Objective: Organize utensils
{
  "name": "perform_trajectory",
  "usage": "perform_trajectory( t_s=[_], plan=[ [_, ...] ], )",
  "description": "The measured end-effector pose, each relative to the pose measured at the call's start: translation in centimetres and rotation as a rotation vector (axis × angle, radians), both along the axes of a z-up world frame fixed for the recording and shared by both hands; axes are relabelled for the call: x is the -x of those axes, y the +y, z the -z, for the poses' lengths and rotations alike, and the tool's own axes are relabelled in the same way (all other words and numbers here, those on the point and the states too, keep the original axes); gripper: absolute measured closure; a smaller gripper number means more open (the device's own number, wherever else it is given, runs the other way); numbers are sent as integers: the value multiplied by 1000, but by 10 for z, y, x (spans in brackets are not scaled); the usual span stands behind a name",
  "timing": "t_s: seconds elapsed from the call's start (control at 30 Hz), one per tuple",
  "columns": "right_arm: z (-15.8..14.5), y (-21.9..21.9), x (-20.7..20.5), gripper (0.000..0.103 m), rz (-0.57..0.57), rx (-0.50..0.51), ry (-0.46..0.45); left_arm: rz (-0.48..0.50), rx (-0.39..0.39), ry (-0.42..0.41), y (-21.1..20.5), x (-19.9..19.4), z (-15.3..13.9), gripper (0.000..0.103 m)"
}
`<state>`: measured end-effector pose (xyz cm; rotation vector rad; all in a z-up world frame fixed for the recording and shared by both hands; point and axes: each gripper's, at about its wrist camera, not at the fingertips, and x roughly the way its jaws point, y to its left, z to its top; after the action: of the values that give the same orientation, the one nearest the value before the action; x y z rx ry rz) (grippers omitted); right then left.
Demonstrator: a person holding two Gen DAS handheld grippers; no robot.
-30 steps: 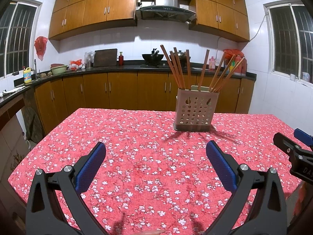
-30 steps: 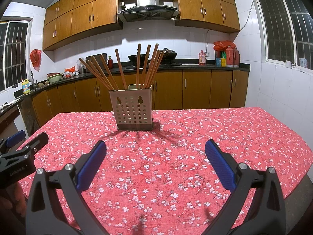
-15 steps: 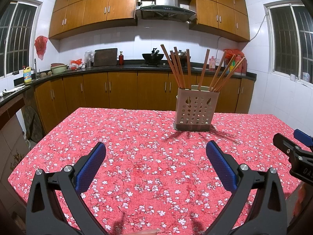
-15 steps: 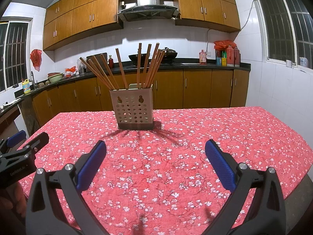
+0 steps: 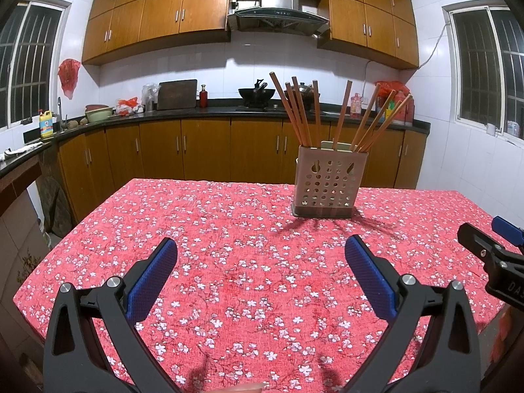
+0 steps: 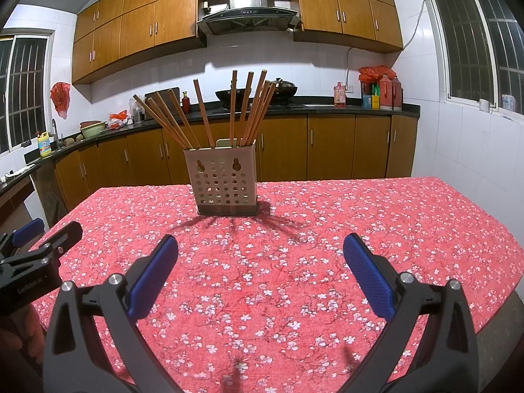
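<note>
Brown wooden chopsticks (image 5: 303, 114) stand splayed in a beige perforated holder (image 5: 328, 183) on the red floral tablecloth (image 5: 229, 229), both grippers (image 5: 261, 255) (image 6: 261, 252) empty, fingers spread wide.

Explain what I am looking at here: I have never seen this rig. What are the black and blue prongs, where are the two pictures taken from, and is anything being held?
No robot is involved: a person holds a two-finger gripper in each hand, each with a fisheye camera looking along its fingers. One picture comes from the left gripper, the other from the right gripper. The blue pads are the fingers' gripping faces. Both grippers are open and hold nothing. Each one also shows at the edge of the other's view. On the table's red flowered cloth stands a perforated utensil holder with wooden chopsticks fanning out of it. Nothing else lies on the cloth. Behind is a kitchen counter with cabinets.
</note>
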<state>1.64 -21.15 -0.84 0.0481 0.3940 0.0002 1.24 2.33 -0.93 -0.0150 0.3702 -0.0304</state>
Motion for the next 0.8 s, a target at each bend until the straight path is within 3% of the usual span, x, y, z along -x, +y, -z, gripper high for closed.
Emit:
perform_trajectory(
  t_s=[0.8],
  plan=[
    [3, 0, -1, 4, -4, -4, 5, 0, -1, 11, -3, -1, 5, 2]
  ],
)
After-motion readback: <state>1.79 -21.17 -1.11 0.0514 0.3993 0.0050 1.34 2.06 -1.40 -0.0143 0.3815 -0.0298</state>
